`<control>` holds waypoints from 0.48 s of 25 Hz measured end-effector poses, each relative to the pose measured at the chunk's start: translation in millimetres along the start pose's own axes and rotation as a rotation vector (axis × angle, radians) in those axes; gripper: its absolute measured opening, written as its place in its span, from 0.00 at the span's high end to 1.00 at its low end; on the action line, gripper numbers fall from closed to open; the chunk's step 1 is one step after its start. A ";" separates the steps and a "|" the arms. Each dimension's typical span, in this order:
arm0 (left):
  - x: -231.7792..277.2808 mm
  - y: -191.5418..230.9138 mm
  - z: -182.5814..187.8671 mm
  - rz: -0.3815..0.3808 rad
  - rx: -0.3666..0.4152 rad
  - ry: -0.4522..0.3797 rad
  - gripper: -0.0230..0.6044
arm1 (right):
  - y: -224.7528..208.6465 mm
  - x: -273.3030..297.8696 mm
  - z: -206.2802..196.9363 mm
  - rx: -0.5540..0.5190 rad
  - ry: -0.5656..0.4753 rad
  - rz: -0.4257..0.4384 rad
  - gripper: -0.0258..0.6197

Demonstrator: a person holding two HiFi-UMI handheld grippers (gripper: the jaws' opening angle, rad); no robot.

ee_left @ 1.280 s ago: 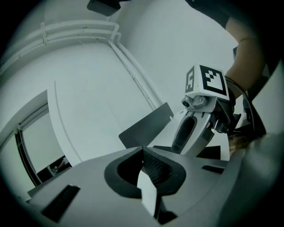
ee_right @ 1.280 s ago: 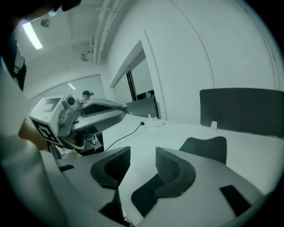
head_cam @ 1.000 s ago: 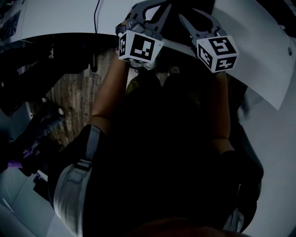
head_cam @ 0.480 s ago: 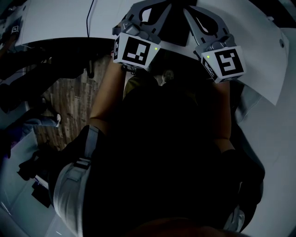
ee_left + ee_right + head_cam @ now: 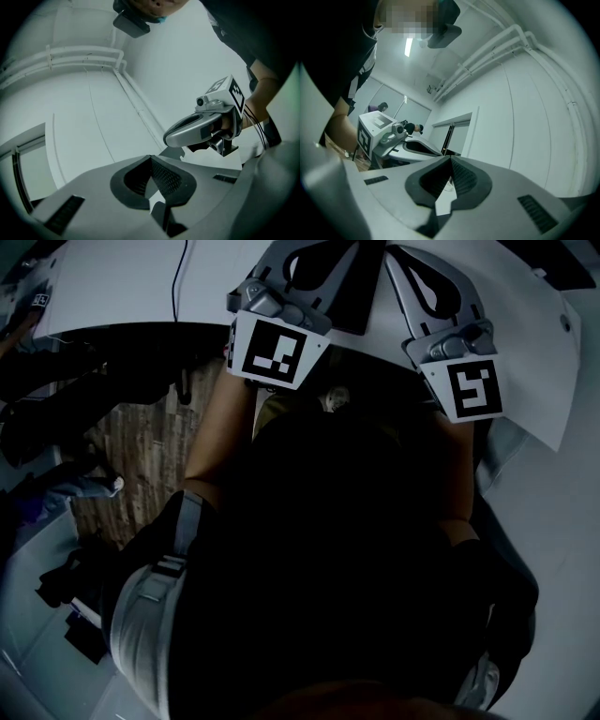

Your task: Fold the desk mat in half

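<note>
The person's dark torso (image 5: pixel 328 568) is closest to the head camera, with both forearms stretched forward. Past them, the left gripper (image 5: pixel 337 259) and the right gripper (image 5: pixel 401 266) sit side by side, near each other, over the near edge of the white bench (image 5: pixel 112 282). Each has its fingers (image 5: pixel 165 180) pressed together, with a thin pale sliver of the desk mat (image 5: pixel 443 197) pinched between the pads. In the left gripper view the sheet runs under the right gripper's tip. Farther left, a black cable (image 5: pixel 176 277) crosses the bench. Wooden floor (image 5: pixel 141 446) shows below its edge.
</note>
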State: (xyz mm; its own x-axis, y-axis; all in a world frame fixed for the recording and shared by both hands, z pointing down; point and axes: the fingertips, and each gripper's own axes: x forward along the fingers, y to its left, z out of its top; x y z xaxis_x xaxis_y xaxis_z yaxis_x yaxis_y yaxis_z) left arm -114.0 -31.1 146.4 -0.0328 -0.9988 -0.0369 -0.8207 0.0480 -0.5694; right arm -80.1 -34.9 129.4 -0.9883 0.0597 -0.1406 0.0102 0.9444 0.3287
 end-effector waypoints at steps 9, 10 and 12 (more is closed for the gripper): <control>10.0 -4.1 18.6 -0.010 0.015 -0.035 0.94 | -20.1 -7.0 12.0 -0.033 -0.041 -0.032 0.91; 10.6 -3.0 21.1 -0.009 0.021 -0.042 0.94 | -21.5 -7.0 12.3 -0.036 -0.044 -0.036 0.91; 11.6 -0.3 23.5 -0.010 0.026 -0.049 0.94 | -23.6 -6.5 12.2 -0.049 -0.046 -0.049 0.91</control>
State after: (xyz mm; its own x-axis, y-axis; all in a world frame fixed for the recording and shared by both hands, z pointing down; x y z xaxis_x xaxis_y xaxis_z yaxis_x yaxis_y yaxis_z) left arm -100.6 -42.5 126.9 0.0035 -0.9975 -0.0712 -0.8054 0.0394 -0.5914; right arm -72.1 -53.6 111.2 -0.9793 0.0299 -0.2001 -0.0463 0.9295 0.3659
